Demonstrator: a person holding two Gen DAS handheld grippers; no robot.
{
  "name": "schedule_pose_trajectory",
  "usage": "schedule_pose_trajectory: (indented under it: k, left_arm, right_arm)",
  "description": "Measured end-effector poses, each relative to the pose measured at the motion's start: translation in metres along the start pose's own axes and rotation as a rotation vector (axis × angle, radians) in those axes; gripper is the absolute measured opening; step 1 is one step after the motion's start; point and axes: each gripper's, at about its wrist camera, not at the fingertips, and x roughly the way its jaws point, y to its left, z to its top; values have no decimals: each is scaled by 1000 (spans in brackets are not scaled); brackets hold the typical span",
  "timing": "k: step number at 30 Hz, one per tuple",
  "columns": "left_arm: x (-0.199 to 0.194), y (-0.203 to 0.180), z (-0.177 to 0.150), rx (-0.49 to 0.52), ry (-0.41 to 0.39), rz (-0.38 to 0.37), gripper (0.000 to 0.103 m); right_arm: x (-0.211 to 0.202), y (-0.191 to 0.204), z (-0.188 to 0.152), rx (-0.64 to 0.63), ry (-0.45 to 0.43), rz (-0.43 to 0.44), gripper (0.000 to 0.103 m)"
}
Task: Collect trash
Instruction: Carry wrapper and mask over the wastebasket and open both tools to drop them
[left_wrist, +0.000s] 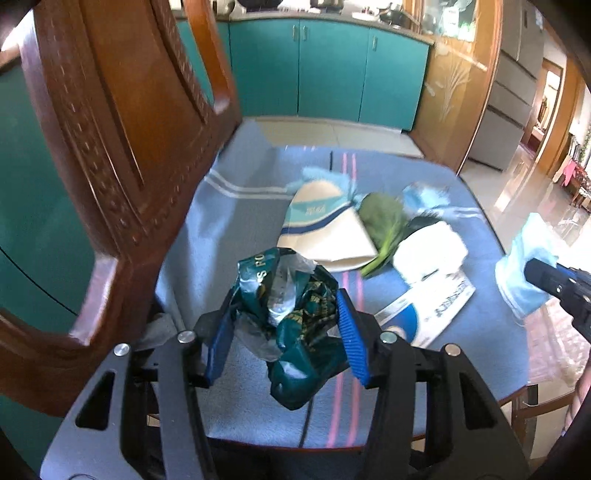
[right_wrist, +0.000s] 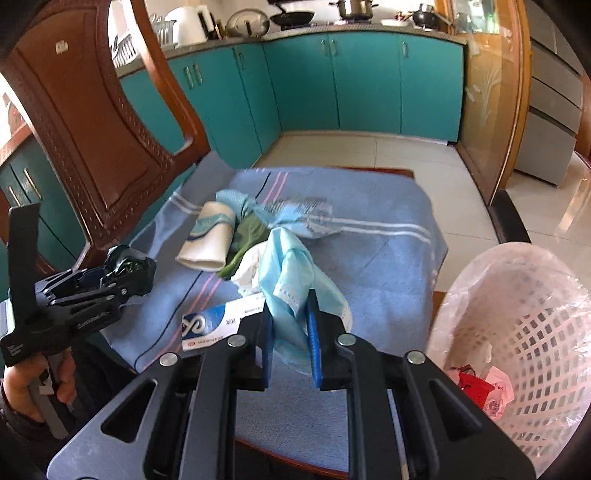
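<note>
My left gripper (left_wrist: 286, 314) is shut on a crumpled dark green snack wrapper (left_wrist: 291, 314) and holds it above the blue cloth on the chair seat; it also shows at the left of the right wrist view (right_wrist: 125, 273). My right gripper (right_wrist: 290, 325) is shut on a light blue face mask (right_wrist: 291, 273), lifted off the cloth; the mask shows at the right edge of the left wrist view (left_wrist: 524, 266). On the cloth lie a flattened paper cup (left_wrist: 325, 229), a green leaf (left_wrist: 384, 225), white tissue (left_wrist: 428, 251) and a flat printed carton (left_wrist: 428, 306).
A white mesh bin (right_wrist: 524, 332) lined with a clear bag stands to the right of the chair, with red and pink scraps inside. The carved wooden chair back (left_wrist: 110, 147) rises close on the left. Teal cabinets (right_wrist: 351, 81) stand behind. A clear plastic wrapper (right_wrist: 314, 218) lies further back.
</note>
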Motion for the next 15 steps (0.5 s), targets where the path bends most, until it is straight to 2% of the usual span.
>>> schedule_pose_trajectory:
  k: [7,15]
  left_arm:
    - [-35,-19,13,31,-88,-48,53]
    - [-47,-64,20,100,-111,-128,53]
  right_arm:
    - [-48,-33,11,62,-118,-61,17]
    - [-89,-88,-4,160,-182,-178,17]
